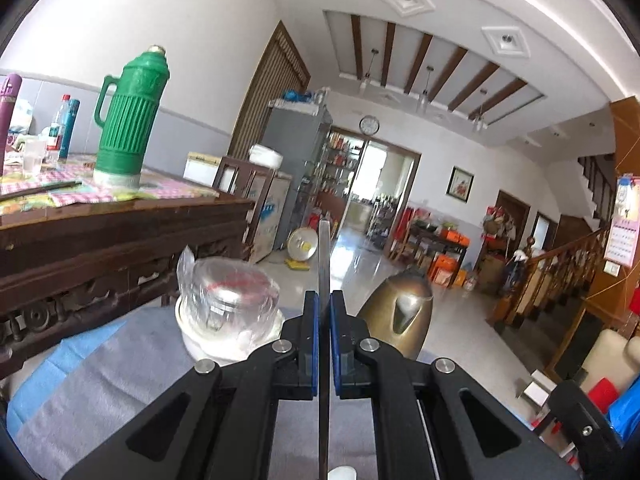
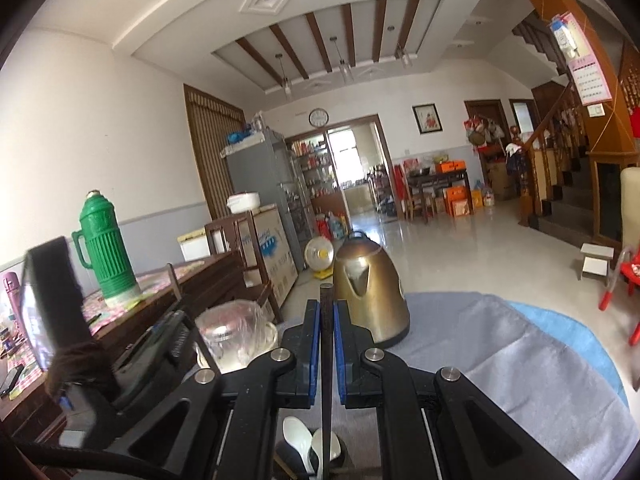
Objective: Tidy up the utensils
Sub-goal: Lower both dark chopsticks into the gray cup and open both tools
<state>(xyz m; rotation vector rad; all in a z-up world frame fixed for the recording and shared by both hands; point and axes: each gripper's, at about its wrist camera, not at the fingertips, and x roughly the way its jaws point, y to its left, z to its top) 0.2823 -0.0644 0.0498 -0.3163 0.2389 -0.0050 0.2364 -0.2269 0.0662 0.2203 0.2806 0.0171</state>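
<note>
Gripping a thin chopstick (image 1: 324,256) upright in the clenched left gripper (image 1: 324,336), right gripper (image 2: 327,340) clamped on a dark chopstick (image 2: 326,312), white spoons (image 2: 298,440) below it, brass kettle (image 2: 368,288) ahead on the grey cloth (image 2: 500,344).

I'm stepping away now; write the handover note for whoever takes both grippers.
Left gripper: shut on a thin flat metal utensil that stands upright between its pads.
Right gripper: shut on a dark stick-like utensil, also upright.
White spoons lie below the right gripper, over the grey cloth.
Nearby on the cloth: brass kettle and plastic-wrapped glass jar.
Done: both utensils picked up.
Left: set each down; no holder can be made out in either view.
</note>
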